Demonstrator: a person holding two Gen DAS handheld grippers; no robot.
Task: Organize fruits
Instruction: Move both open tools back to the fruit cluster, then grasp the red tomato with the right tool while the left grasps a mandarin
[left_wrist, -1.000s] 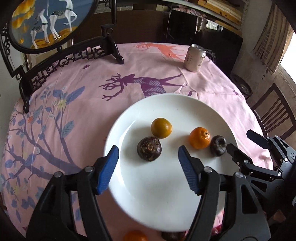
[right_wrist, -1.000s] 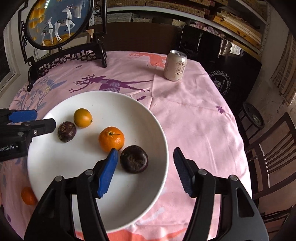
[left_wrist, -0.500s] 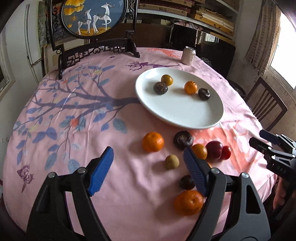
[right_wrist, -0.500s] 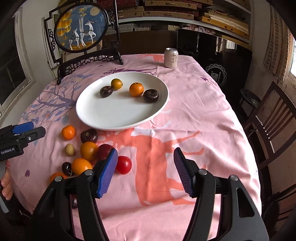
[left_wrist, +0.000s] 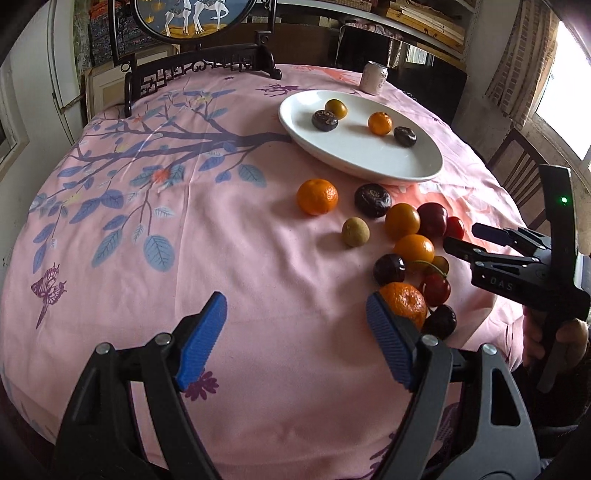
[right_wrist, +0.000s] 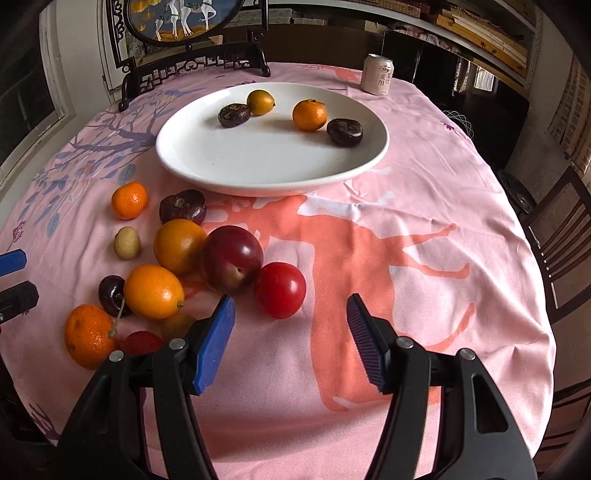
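A white plate (right_wrist: 258, 162) (left_wrist: 369, 158) holds several fruits, among them a mandarin (right_wrist: 309, 115) and two dark passion fruits. More loose fruit lies on the pink cloth in front of it: a red tomato (right_wrist: 279, 290), a dark red plum (right_wrist: 231, 258), oranges, mandarins, cherries, a small potato-coloured fruit (right_wrist: 126, 242). My right gripper (right_wrist: 290, 339) is open and empty, just in front of the tomato. My left gripper (left_wrist: 295, 341) is open and empty over bare cloth, its right finger beside a mandarin (left_wrist: 403, 304). The right gripper also shows in the left wrist view (left_wrist: 472, 238).
A drink can (right_wrist: 377, 74) stands behind the plate. A dark carved stand with a round painted screen (right_wrist: 184, 22) is at the table's far edge. Wooden chairs (right_wrist: 561, 236) stand to the right. The table edge is close below both grippers.
Both grippers have pulled back from the plate toward the near table edge and come lower over the loose fruit. Both stayed open and empty.
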